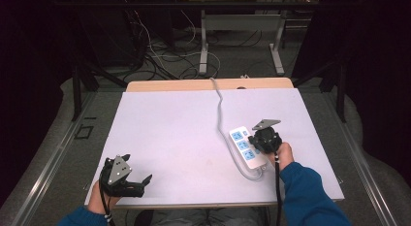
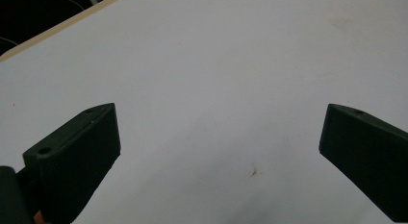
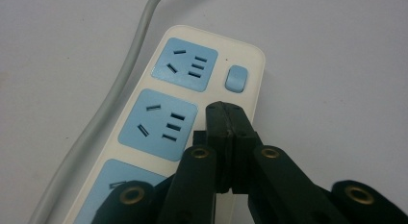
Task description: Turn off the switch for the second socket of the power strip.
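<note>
Right claw (image 1: 261, 137), seen from the high view, sits over the power strip (image 1: 246, 148), which lies on your right half of the counter (image 1: 169, 138), long axis running away from you and slightly left; your left claw (image 1: 127, 176) rests well apart near the front edge. In the left gripper view, that claw (image 2: 219, 142) is spread wide over bare counter. In the right gripper view, your claw (image 3: 226, 113) is pressed together, empty, tips just short of the switch (image 3: 236, 78), which lies straight ahead beside the far socket.

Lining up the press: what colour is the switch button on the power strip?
Light blue, matching the socket faces; the switch button on the white power strip shows best in the right gripper view.
</note>
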Demonstrator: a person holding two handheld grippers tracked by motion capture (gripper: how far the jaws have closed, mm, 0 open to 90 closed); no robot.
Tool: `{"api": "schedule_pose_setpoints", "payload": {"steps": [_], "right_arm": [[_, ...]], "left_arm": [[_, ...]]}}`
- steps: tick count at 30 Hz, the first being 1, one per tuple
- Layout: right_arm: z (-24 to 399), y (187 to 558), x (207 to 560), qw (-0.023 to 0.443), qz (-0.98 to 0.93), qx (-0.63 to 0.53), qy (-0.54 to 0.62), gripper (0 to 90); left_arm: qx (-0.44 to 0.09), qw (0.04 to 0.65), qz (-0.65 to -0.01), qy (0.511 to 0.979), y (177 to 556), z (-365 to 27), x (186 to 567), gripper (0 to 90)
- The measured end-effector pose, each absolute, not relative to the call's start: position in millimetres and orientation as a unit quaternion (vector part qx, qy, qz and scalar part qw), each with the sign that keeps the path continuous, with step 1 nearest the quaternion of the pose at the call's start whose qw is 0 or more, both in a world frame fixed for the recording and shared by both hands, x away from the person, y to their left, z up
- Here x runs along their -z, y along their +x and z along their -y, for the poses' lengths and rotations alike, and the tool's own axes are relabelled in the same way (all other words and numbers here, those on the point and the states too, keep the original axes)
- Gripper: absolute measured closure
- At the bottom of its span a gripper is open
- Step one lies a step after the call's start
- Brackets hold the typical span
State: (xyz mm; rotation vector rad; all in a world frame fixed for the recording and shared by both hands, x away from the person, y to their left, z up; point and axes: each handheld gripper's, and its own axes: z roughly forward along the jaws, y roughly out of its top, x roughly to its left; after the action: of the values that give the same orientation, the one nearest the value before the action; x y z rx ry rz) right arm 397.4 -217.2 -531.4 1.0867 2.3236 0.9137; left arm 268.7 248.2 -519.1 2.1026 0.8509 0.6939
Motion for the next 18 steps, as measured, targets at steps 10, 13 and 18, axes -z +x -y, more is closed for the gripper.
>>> {"api": "schedule_pose_setpoints", "payload": {"steps": [10,13,18], "right_arm": [[216.7,396.9,531.8,0.206,-0.834,-0.331,0.391,90.0],[216.4,396.1,531.6,0.209,-0.834,-0.328,0.391,90.0],[215.9,396.1,531.5,0.216,-0.836,-0.325,0.386,90.0]], "left_arm": [[-0.27,0.376,-0.334,0.821,268.6,-248.1,519.2,0.6],[-0.271,0.376,-0.334,0.821,268.6,-248.1,519.1,0.6],[-0.27,0.376,-0.334,0.821,268.6,-248.1,519.2,0.6]]}}
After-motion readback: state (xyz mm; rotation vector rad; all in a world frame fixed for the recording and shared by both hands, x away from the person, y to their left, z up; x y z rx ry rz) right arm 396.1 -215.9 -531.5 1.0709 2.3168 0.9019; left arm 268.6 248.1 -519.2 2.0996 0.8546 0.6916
